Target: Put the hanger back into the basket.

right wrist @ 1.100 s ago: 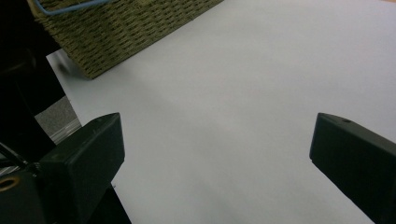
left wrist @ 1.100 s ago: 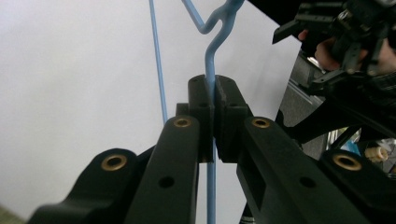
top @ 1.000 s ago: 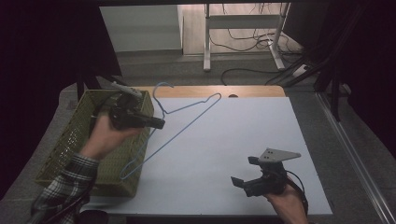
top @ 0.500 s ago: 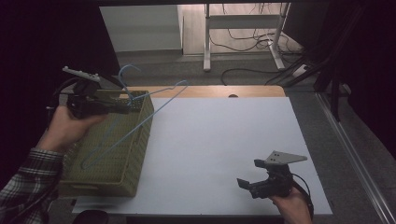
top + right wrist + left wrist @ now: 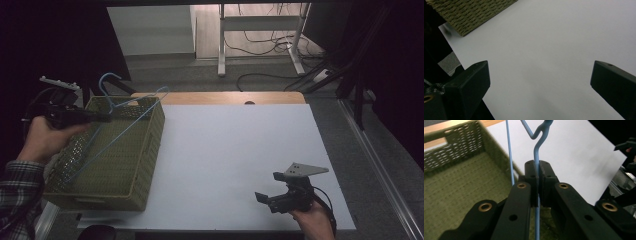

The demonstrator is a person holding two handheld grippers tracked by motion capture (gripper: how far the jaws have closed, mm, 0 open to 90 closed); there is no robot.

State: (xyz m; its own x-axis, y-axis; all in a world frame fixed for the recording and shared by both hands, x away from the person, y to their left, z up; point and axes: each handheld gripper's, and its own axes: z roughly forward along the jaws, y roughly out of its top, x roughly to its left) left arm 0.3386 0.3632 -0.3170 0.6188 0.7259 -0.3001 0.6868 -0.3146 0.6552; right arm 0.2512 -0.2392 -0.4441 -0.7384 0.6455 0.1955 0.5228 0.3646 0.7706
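Blue wire hanger [image 5: 131, 107], pinched at its neck by left gripper [image 5: 538, 173], above green woven basket [image 5: 142, 165], worktop's left; right gripper [image 5: 266, 199], fingers spread, near right.

No legible text, label, brand, number or sign appears on any surface in the high view or in either gripper view.
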